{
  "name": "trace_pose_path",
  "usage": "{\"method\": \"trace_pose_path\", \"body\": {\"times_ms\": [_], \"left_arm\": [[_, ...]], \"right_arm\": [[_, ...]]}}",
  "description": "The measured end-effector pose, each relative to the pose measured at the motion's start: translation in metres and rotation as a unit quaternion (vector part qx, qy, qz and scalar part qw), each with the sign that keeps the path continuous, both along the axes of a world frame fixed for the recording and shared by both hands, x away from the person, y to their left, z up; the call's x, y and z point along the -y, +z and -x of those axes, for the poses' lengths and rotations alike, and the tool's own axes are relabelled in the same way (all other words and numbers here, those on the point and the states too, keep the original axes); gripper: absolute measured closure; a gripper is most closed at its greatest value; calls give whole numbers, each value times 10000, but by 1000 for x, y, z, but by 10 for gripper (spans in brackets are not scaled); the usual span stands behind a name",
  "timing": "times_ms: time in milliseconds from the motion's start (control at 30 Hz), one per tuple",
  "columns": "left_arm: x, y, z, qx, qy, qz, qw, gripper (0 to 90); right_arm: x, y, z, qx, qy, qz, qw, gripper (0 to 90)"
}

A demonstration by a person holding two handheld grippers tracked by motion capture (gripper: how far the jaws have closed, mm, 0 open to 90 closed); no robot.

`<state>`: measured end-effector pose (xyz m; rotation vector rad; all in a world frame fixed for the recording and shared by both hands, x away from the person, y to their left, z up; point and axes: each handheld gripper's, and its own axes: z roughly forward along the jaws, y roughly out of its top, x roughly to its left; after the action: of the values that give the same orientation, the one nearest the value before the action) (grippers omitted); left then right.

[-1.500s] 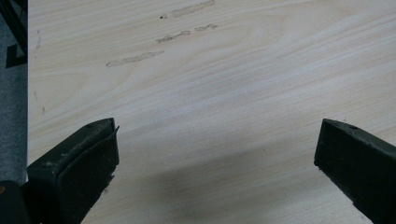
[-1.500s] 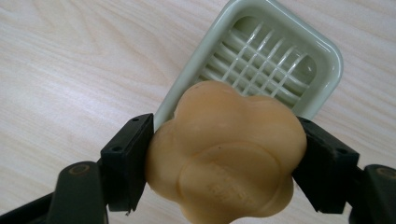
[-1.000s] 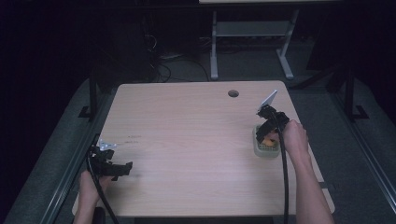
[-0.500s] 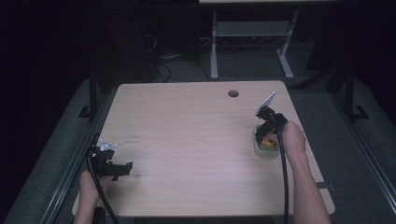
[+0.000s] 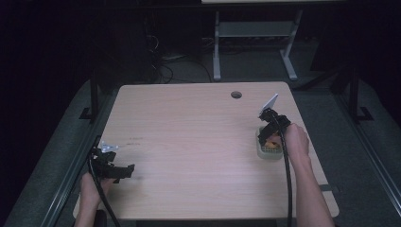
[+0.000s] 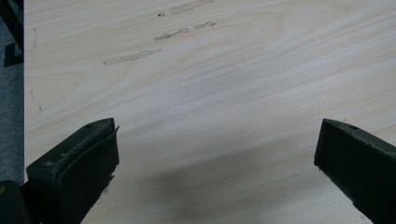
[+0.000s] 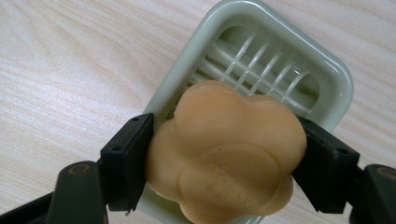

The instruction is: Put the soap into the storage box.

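Note:
An orange flower-shaped soap bar is clamped between the jaws of my right gripper, held just above a pale green soap dish with a slatted bottom. In the high view the right gripper hangs over the soap dish near the table's right edge, with the soap showing as an orange spot. My left gripper rests low at the table's front left. In the left gripper view the left gripper stands open, its jaws wide apart over bare wood.
The light wooden table has a round cable hole near its far edge. Faint smudge marks lie on the wood ahead of the left gripper. A metal stand sits on the floor behind the table.

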<state>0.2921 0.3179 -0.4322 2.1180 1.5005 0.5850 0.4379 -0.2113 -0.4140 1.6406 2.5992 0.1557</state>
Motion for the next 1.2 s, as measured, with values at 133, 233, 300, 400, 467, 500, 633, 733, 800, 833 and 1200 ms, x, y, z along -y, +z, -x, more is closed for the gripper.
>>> {"method": "trace_pose_path", "body": {"times_ms": [133, 233, 300, 400, 467, 500, 633, 733, 800, 833, 1200], "left_arm": [[0, 0, 0, -5, 1, -1, 10000, 0], [0, 0, 0, -13, 3, -2, 10000, 0], [0, 0, 0, -12, 0, -6, 10000, 0], [1, 0, 0, -20, 6, -13, 10000, 0], [0, 0, 0, -12, 6, -10, 10000, 0], [0, 0, 0, -9, 10, -13, 10000, 0], [0, 0, 0, -4, 13, -7, 10000, 0], [0, 0, 0, -2, 3, -6, 10000, 0], [1, 0, -1, -10, 19, 8, 10000, 0], [1, -1, -1, -22, 9, 6, 10000, 0], [2, 0, 0, -6, 0, -20, 10000, 0]], "right_arm": [[1, -1, 1, 49, 13, -21, 10000, 267], [3, -3, 2, 58, 3, -6, 10000, 266], [5, -3, 3, 113, -2, -85, 9999, 266], [6, -3, 3, 129, 52, -93, 9999, 265], [7, -3, 3, 158, 37, -136, 9998, 259], [7, -3, 3, 158, 37, -136, 9998, 259], [8, 5, 5, 370, 14, -217, 9991, 229], [8, 8, 7, 424, -2, -252, 9988, 213], [9, 9, 8, 453, -14, -284, 9986, 206], [9, 10, 8, 463, -13, -326, 9984, 195], [16, 23, 24, 660, 19, -855, 9941, 123]]}}
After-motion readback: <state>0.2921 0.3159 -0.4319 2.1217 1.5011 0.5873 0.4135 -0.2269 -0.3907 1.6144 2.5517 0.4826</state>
